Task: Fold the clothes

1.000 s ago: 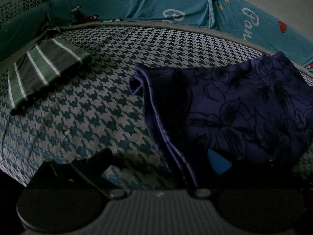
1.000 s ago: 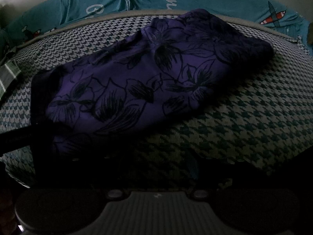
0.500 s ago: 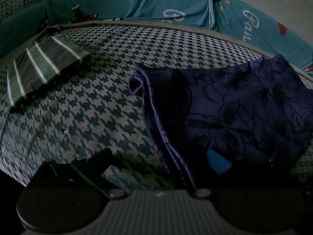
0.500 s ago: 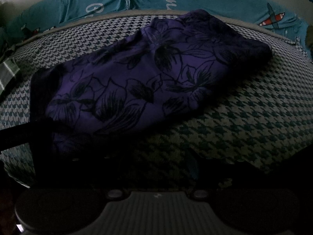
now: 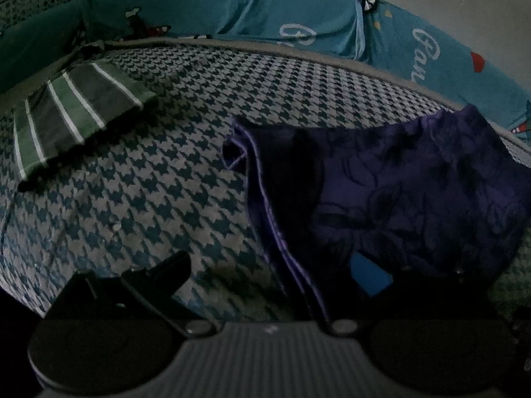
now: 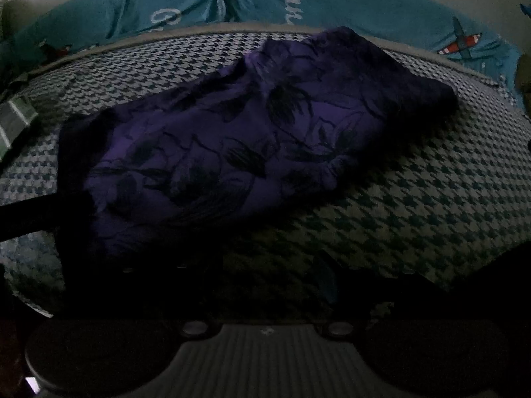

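Right gripper's fingers (image 6: 212,285) lost in shadow, so their opening cannot be read. Striped garment (image 6: 13,122) cut by the frame's left edge. Basket (image 5: 36,0) cropped at the upper left corner.

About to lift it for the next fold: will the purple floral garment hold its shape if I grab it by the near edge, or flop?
Probably flop: the purple floral garment looks thin, with soft wrinkles and layered hems lying limp. It likely drapes and unfolds when lifted by one edge. It seems light, and may drag rather than slide on the textured houndstooth cover.
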### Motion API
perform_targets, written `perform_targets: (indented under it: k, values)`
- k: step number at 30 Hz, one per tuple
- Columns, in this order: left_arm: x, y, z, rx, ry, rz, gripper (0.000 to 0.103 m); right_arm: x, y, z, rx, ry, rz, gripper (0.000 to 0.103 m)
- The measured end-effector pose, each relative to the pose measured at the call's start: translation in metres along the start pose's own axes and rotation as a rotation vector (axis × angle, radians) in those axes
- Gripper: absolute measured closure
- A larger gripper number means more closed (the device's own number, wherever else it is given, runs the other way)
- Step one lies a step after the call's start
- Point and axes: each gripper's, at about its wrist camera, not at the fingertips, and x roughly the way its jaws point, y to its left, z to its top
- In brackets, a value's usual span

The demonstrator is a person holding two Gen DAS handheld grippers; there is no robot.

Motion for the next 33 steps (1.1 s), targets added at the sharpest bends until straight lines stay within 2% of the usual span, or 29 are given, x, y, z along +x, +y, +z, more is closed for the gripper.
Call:
perform_targets:
  k: [8,14,22,26,33]
  values:
    - [-0.006,0.007,0.004,-0.012,-0.004,-0.009,0.005,-0.012,0.019,-0.003,-0.076,-0.046,0.104,0.043]
    - [-0.007,0.024,0.008,-0.07,0.005,0.013,0.0,-0.024,0.037,-0.01,-0.166,-0.098,0.256,0.043]
    - [-0.008,0.034,0.01,-0.115,0.017,0.001,0.0,-0.024,0.069,-0.024,-0.327,-0.109,0.321,0.043]
    - [-0.009,0.035,0.011,-0.122,0.012,0.002,0.0,-0.015,0.084,-0.025,-0.379,-0.086,0.31,0.043]
    - [-0.008,0.041,0.012,-0.144,0.012,0.013,0.0,-0.006,0.102,-0.03,-0.475,-0.106,0.303,0.039]
